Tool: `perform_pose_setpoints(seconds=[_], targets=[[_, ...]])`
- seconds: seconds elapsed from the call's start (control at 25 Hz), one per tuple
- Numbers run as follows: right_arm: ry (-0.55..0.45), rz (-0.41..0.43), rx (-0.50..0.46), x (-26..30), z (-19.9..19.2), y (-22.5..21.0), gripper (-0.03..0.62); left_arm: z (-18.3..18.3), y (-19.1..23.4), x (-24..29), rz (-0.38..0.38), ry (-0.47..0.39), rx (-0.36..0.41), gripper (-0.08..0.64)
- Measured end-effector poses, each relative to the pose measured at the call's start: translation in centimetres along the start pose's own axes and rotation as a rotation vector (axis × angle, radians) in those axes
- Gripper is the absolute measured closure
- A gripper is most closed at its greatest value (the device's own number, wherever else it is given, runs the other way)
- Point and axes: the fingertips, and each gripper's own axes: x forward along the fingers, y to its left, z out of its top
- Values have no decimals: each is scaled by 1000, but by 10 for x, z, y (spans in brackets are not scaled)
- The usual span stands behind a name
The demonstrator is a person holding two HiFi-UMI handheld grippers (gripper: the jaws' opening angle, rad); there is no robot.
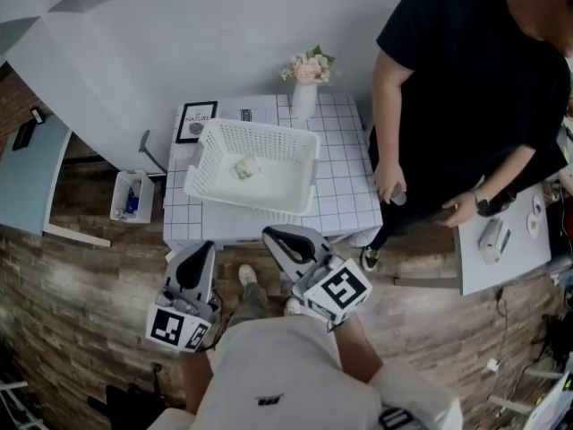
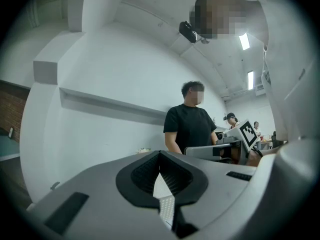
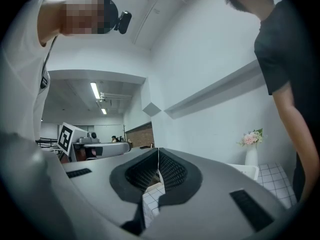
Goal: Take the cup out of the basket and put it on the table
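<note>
A white lattice basket (image 1: 269, 141) stands on the white tiled table (image 1: 345, 195). Inside it, left of the middle, lies a small pale cup (image 1: 244, 167). My left gripper (image 1: 200, 249) and right gripper (image 1: 274, 235) hover side by side in front of the table's near edge, short of the basket, both shut and holding nothing. In the left gripper view the jaws (image 2: 160, 154) meet, pointed up at the wall. The right gripper (image 3: 158, 150) is likewise closed, with the basket's rim (image 3: 245, 170) low at its right. The cup is hidden in both gripper views.
A vase of pink flowers (image 1: 305, 81) and a framed picture (image 1: 197, 121) sit at the table's back. A person in a black shirt (image 1: 466, 88) stands at the table's right side. A small white bin (image 1: 130, 195) is on the floor at left, and a side table (image 1: 501, 240) stands at right.
</note>
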Motion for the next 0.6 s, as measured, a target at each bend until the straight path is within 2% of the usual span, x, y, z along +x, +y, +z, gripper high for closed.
perform_pose_setpoints(seconds=[0.6], targets=[[75, -82, 2, 96, -14, -47, 579, -8, 100, 51, -107, 36, 24, 554]])
